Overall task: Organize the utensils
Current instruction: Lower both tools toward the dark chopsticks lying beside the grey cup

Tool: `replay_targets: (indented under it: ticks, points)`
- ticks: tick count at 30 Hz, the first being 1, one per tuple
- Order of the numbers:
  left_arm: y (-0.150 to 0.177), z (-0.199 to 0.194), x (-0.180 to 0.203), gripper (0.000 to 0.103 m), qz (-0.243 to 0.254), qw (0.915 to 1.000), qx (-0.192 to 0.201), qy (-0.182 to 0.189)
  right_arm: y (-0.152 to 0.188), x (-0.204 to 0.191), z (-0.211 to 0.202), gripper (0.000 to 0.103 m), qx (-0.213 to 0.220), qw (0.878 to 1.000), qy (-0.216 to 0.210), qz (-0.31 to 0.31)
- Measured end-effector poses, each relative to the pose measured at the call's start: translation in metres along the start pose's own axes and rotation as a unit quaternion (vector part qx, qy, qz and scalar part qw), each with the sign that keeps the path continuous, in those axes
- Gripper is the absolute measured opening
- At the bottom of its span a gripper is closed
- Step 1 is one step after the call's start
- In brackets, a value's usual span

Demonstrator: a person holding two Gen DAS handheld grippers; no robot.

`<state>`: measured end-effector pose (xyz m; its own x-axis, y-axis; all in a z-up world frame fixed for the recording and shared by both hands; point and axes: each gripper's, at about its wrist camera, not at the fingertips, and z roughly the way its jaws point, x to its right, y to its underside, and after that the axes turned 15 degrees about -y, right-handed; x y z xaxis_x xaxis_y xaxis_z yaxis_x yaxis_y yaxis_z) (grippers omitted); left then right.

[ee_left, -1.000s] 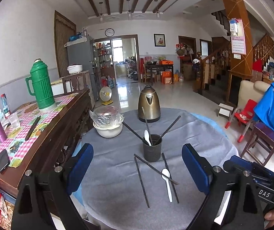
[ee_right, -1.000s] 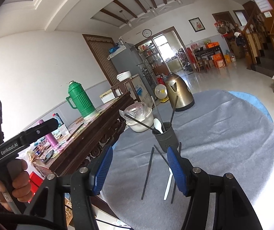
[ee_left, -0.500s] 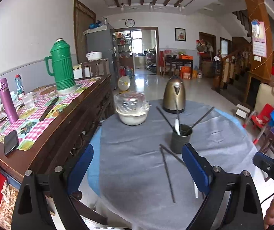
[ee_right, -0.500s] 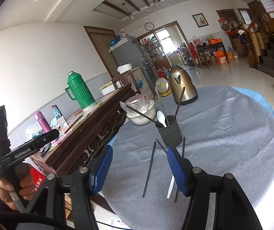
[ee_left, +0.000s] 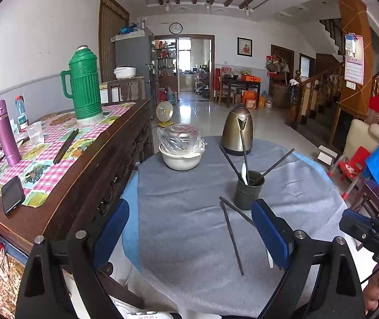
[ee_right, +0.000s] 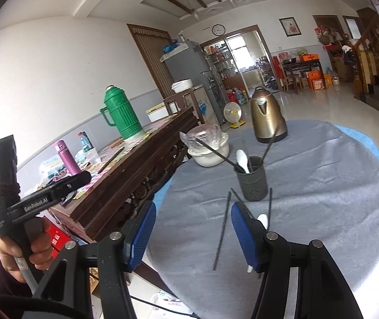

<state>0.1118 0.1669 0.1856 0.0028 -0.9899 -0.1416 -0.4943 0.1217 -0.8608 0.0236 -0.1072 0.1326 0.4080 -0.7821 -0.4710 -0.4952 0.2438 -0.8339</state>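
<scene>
While both grippers hang over the near edge of the round table [ee_left: 189, 239], the left gripper [ee_left: 189, 234] and right gripper [ee_right: 192, 231] are wide apart and hold nothing. A dark cup [ee_left: 248, 190] holds black chopsticks [ee_left: 277, 163] and a white spoon [ee_left: 244, 173]. Loose chopsticks [ee_left: 231, 234] lie just beside it. A wrapped white bowl [ee_left: 181, 156] sits farther back.

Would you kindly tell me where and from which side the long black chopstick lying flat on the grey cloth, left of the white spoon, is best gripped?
Grip the long black chopstick near mid-length, from above, fingers straddling its thin shaft. It lies flat on the grey cloth, and its far end crosses another chopstick by the dark utensil cup, so mid-length is probably clearest. The open right gripper sits nearest.
</scene>
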Motion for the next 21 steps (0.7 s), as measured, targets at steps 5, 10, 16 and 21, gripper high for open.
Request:
replay_targets:
  ticks: [5, 10, 16, 21]
  points:
    - [0.003, 0.005, 0.003, 0.093, 0.026, 0.9995, 0.009, -0.016, 0.006, -0.007, 0.019, 0.063, -0.017, 1.000, -0.013, -0.002]
    - [0.002, 0.017, 0.005, 0.093, 0.040, 0.9991, 0.011, -0.013, 0.006, 0.000, 0.022, 0.063, -0.021, 1.000, -0.008, -0.004]
    - [-0.003, 0.039, 0.007, 0.093, 0.061, 0.9980, 0.007, -0.014, 0.002, 0.030, 0.025, 0.063, -0.021, 1.000, 0.006, 0.019]
    - [-0.009, 0.066, 0.017, 0.093, 0.082, 0.9965, -0.001, -0.018, 0.002, 0.061, 0.040, 0.063, -0.028, 0.998, 0.011, 0.048]
